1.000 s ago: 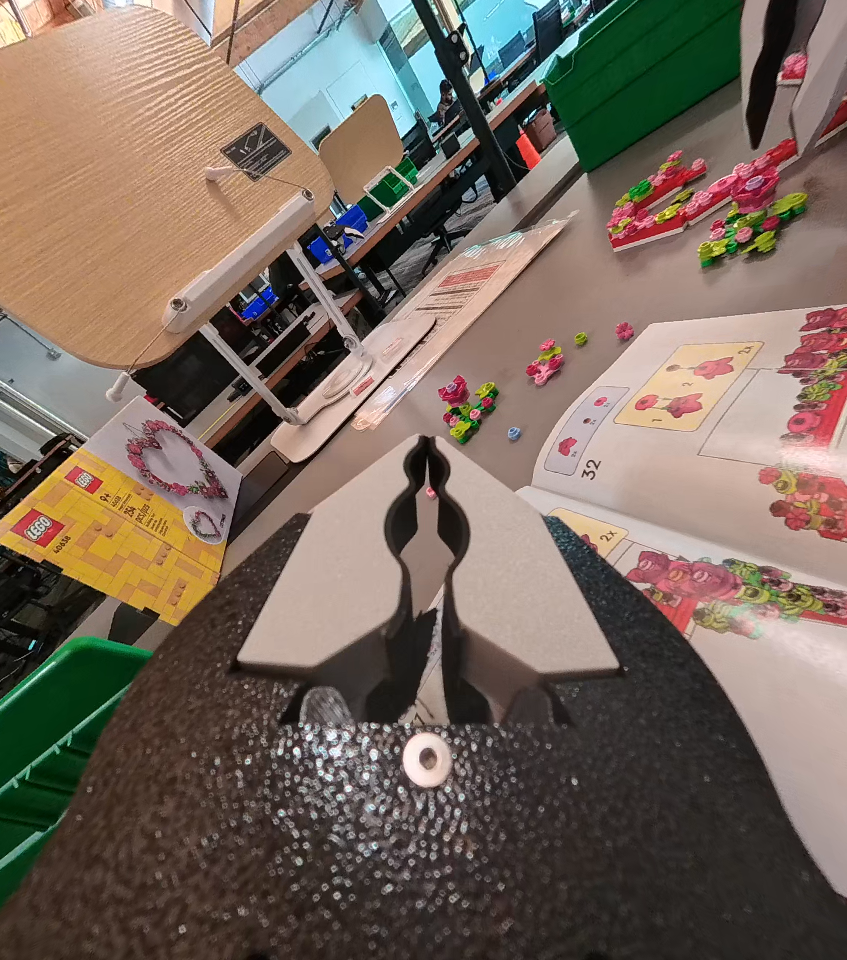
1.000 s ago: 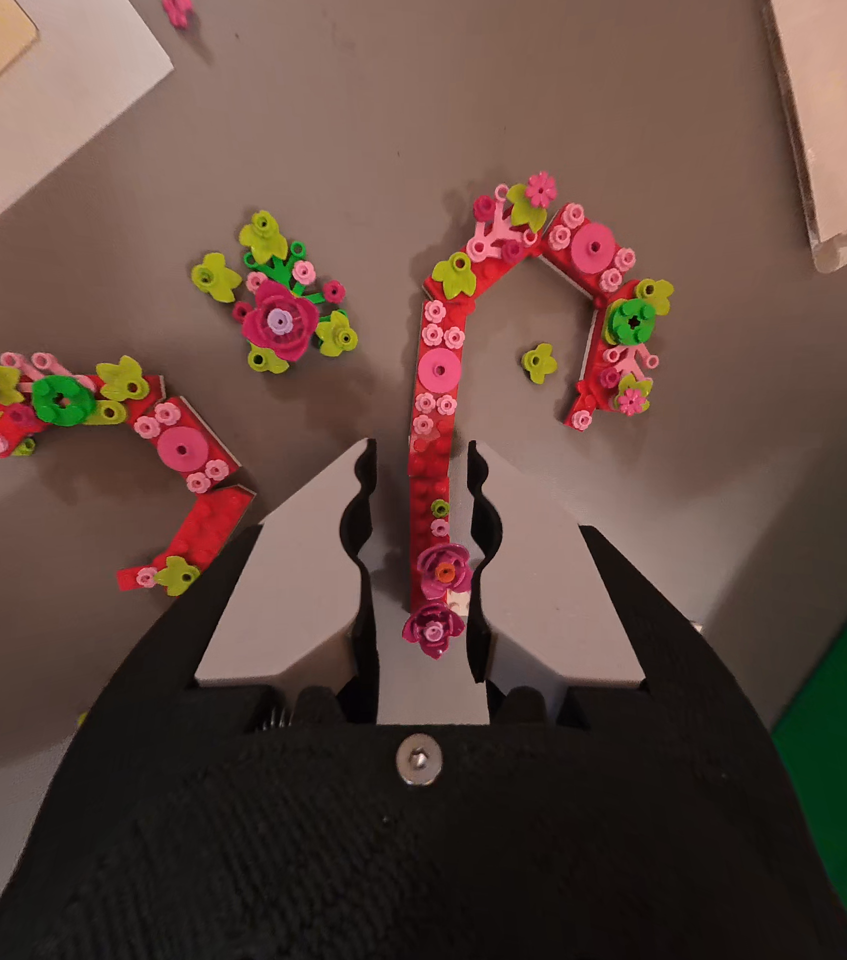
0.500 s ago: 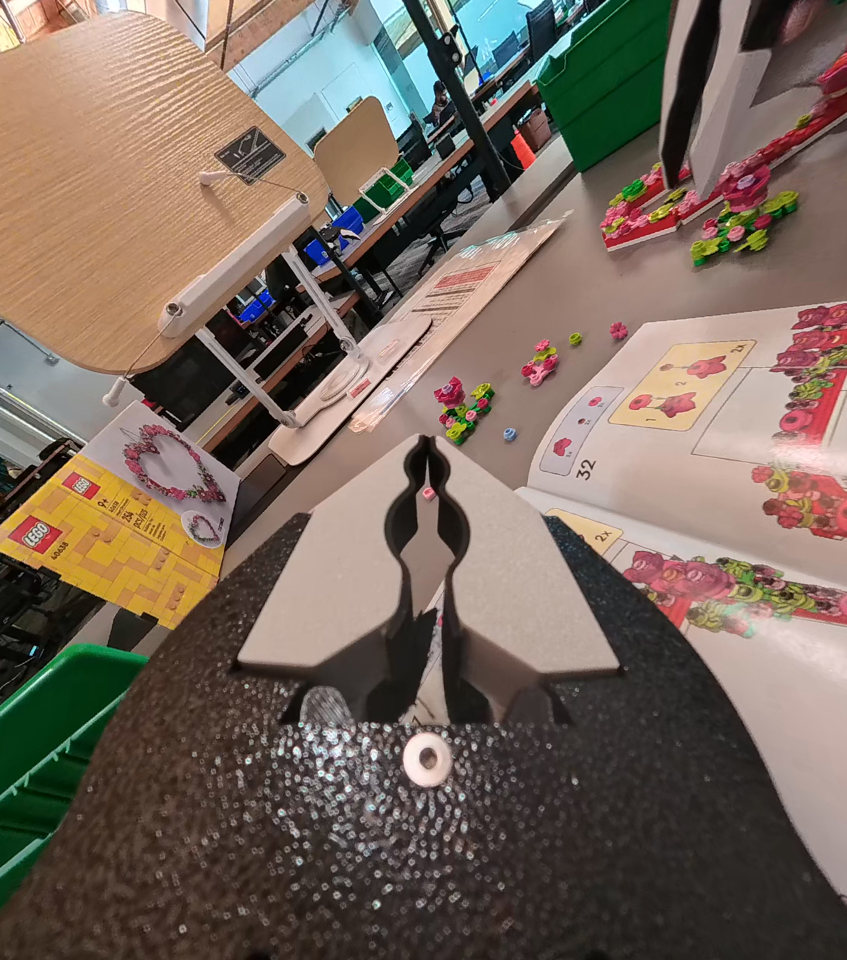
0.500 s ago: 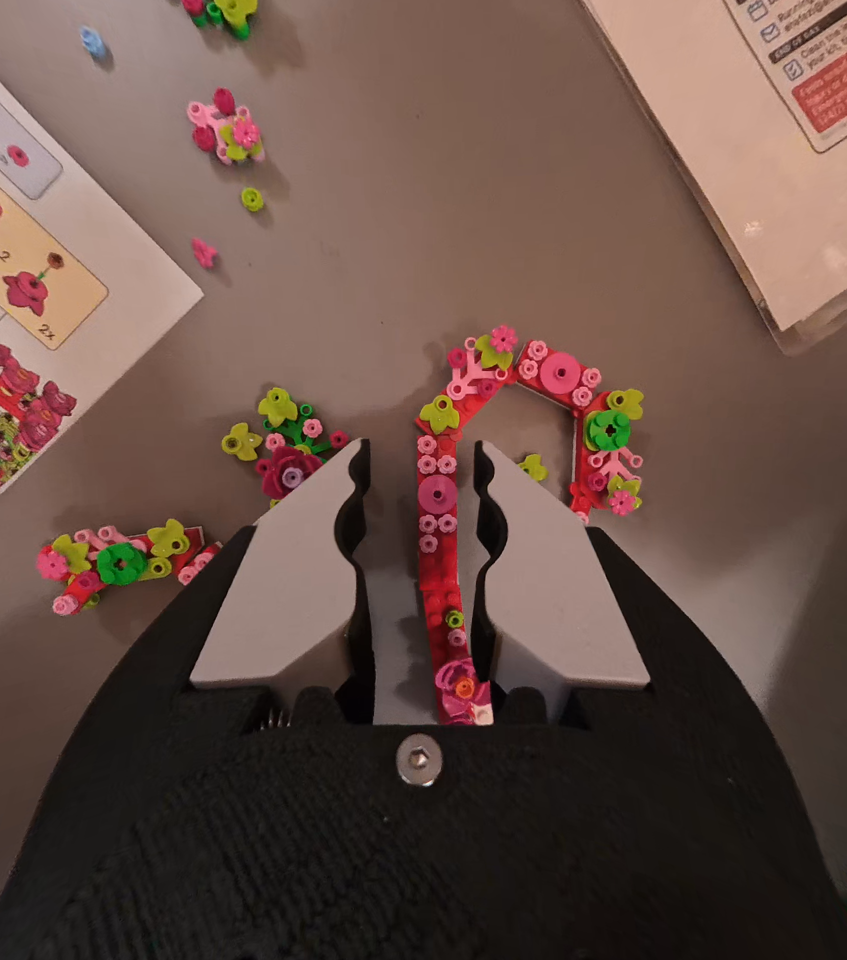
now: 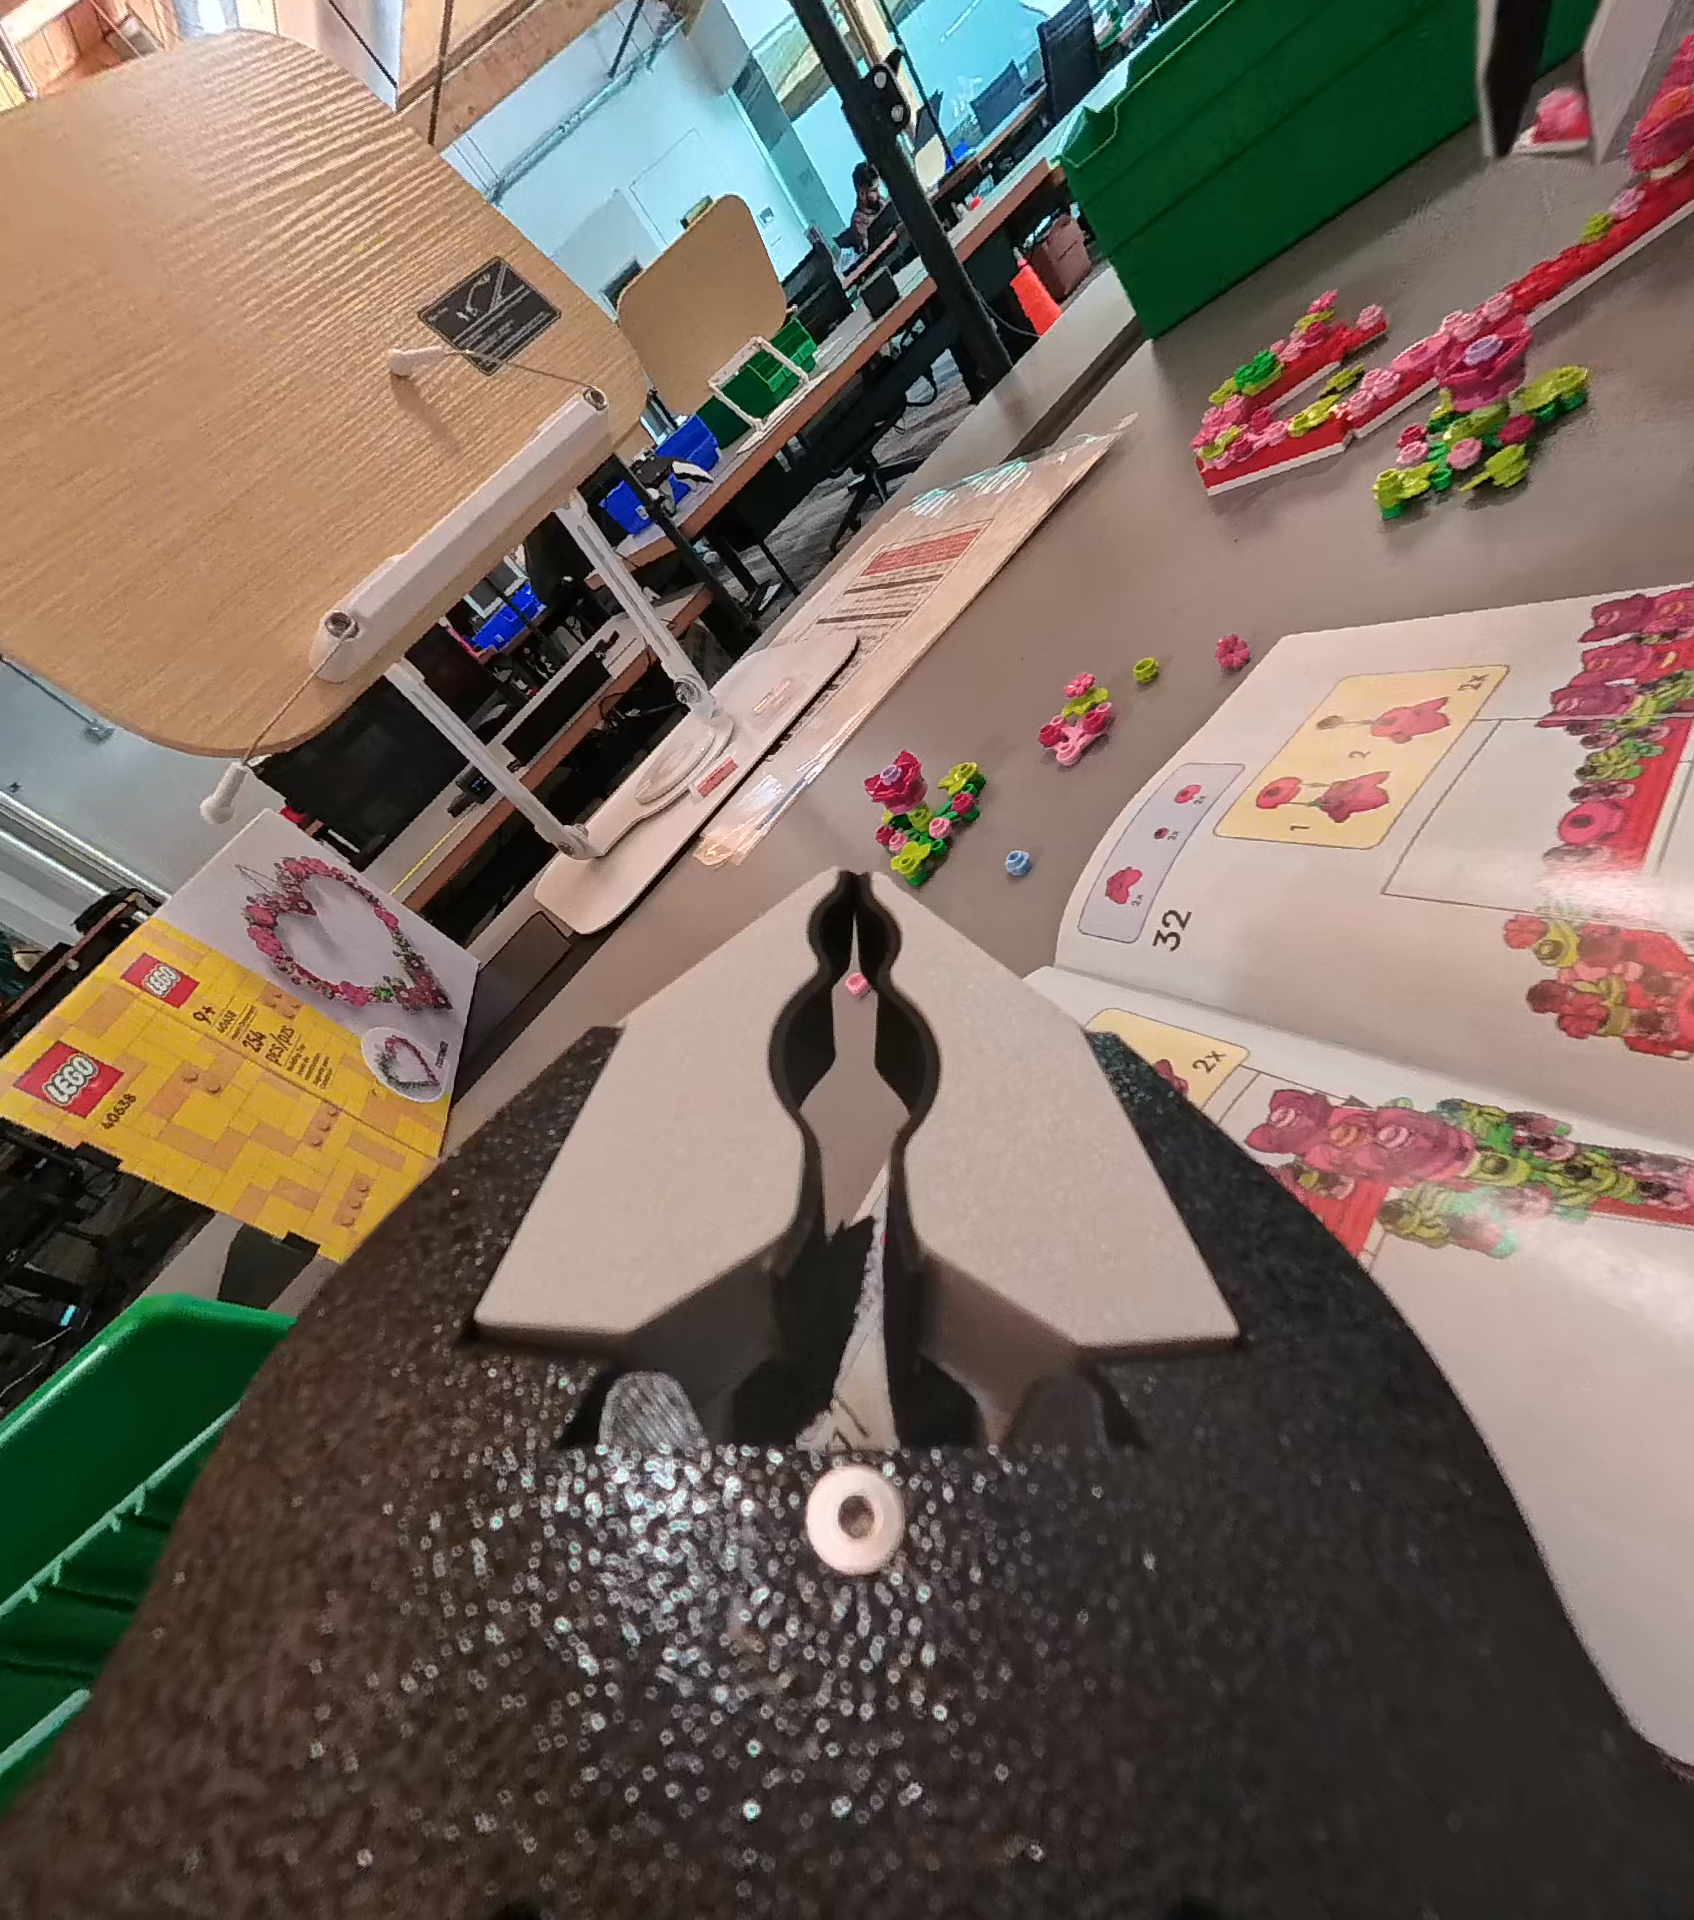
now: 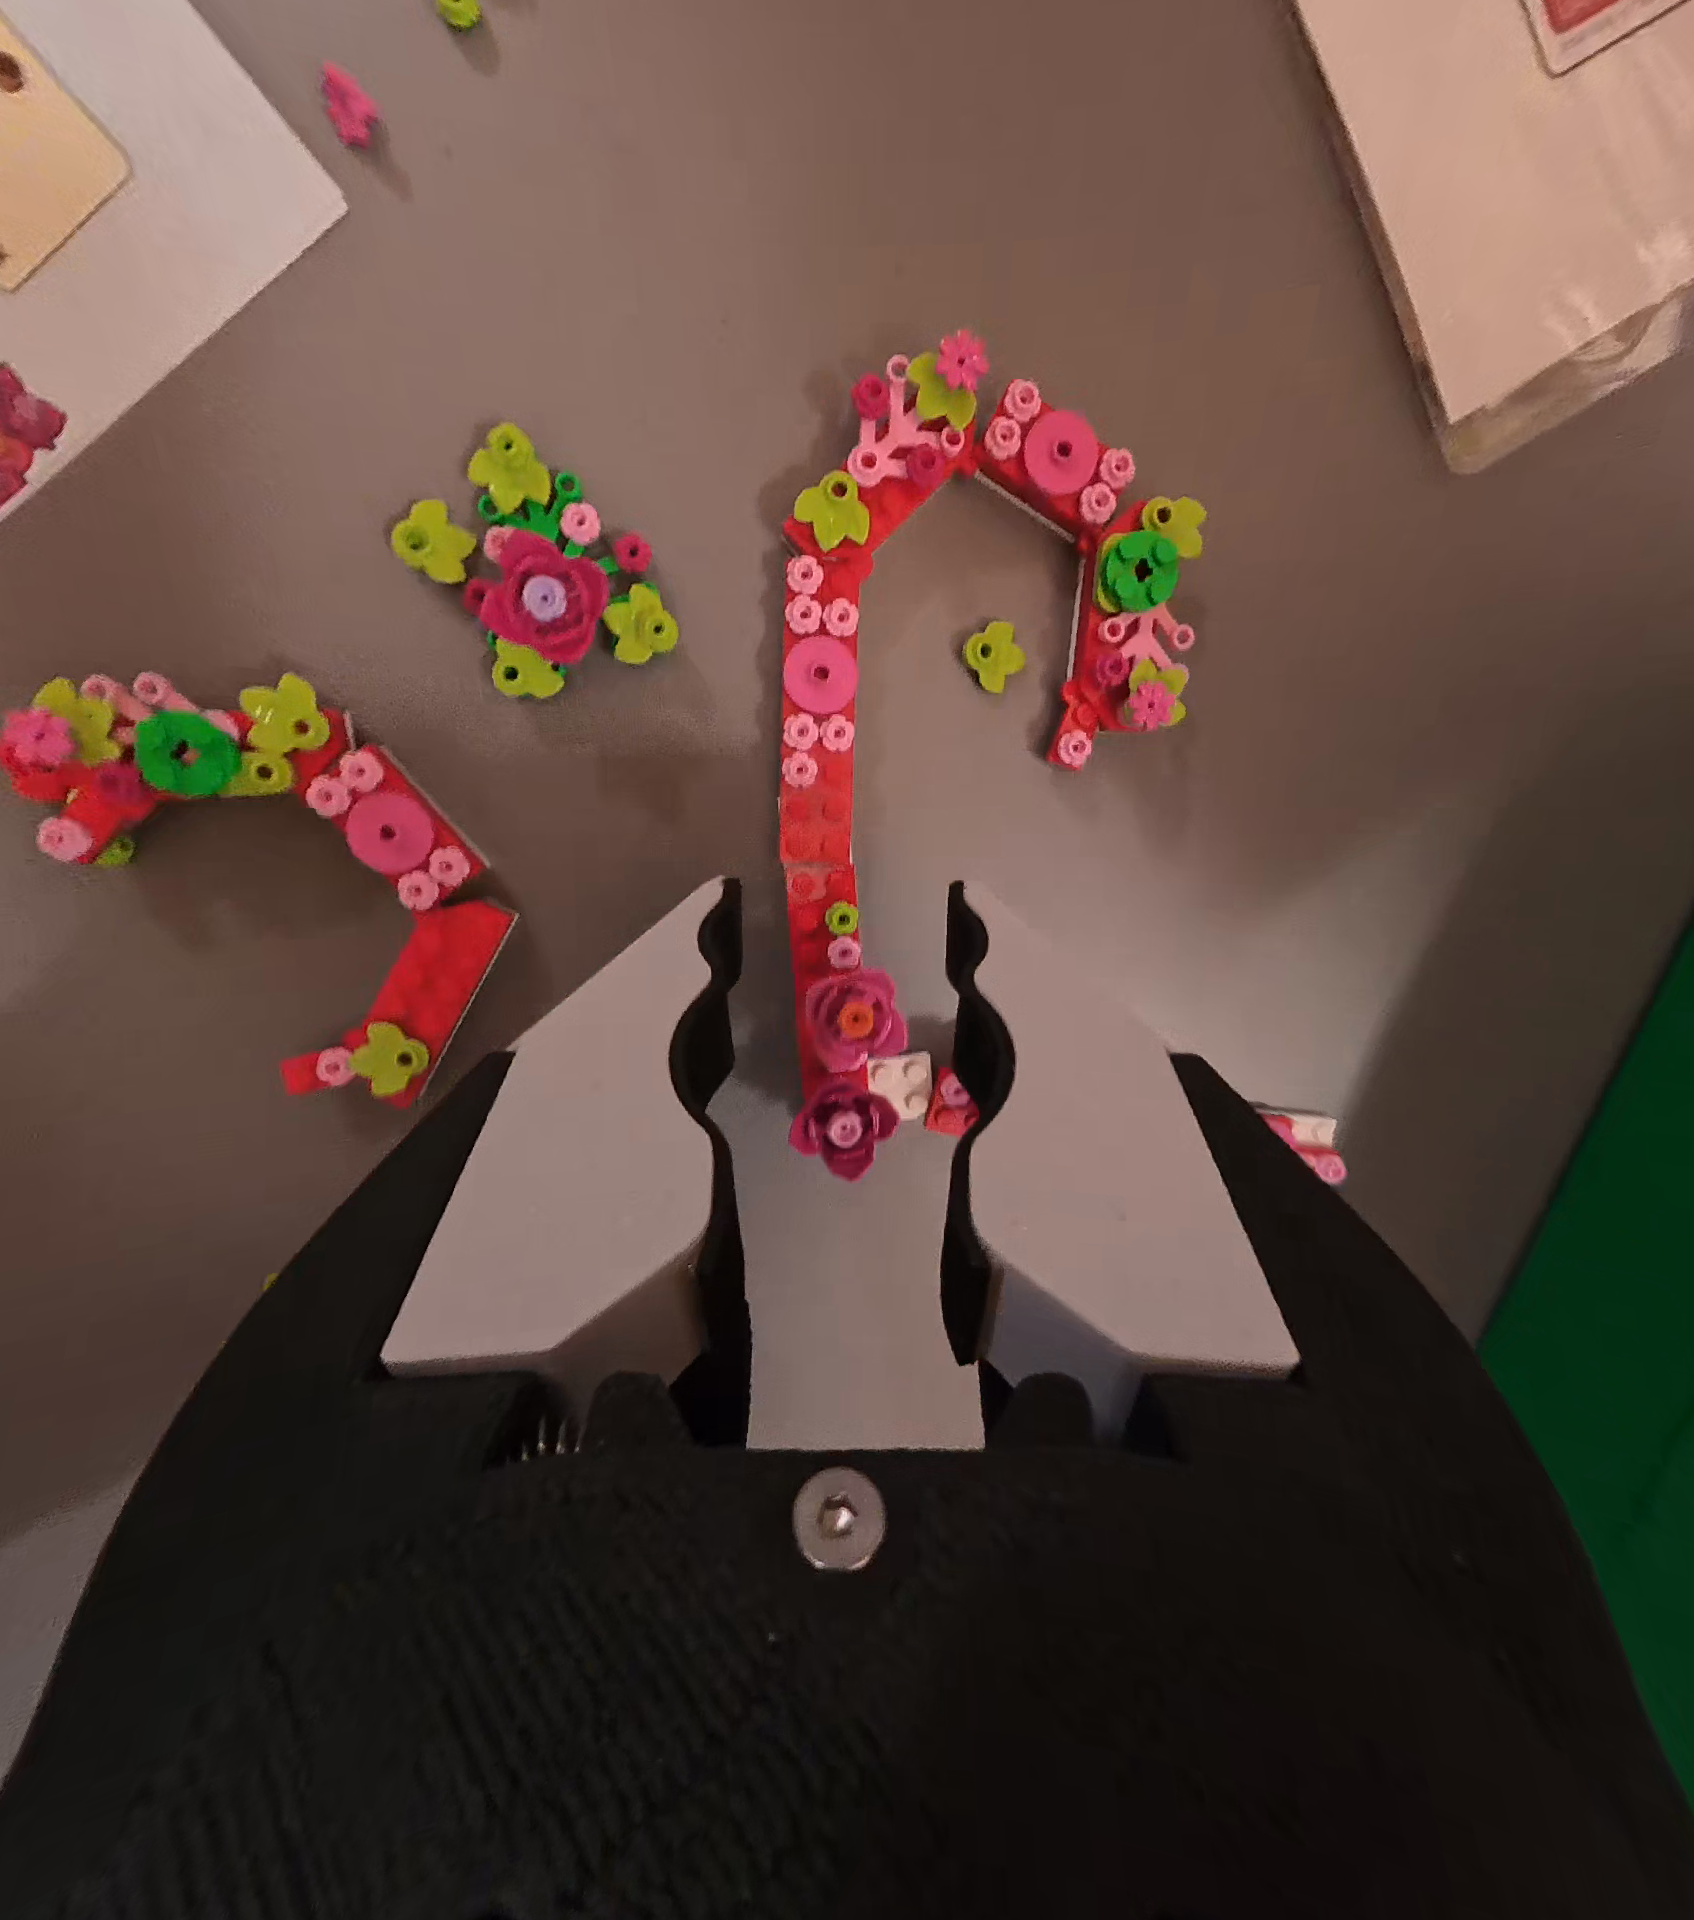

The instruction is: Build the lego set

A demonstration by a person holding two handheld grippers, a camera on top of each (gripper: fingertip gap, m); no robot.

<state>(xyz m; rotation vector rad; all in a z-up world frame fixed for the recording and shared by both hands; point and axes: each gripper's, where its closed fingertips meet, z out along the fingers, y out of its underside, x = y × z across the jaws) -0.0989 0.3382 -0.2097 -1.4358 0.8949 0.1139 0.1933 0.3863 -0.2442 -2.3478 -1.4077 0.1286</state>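
Right tongs (image 6: 838,899) are hanging released over the red flower strip (image 6: 817,790) on the desk (image 6: 1238,883); left tongs (image 5: 855,914) are clenching a tiny pink stud (image 5: 856,983).

A grey table (image 5: 1082,540) fills the foreground. Beyond its far edge, rows of long desks (image 5: 884,312) stand among black posts (image 5: 916,177), under bright windows (image 5: 936,62).

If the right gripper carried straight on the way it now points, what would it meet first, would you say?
Most likely the long red lego strip, whose rose-topped lower end lies between the open fingers of the right gripper. The gripper looks down at the grey table, so it would probably straddle the strip and then reach the table; depth is unclear.
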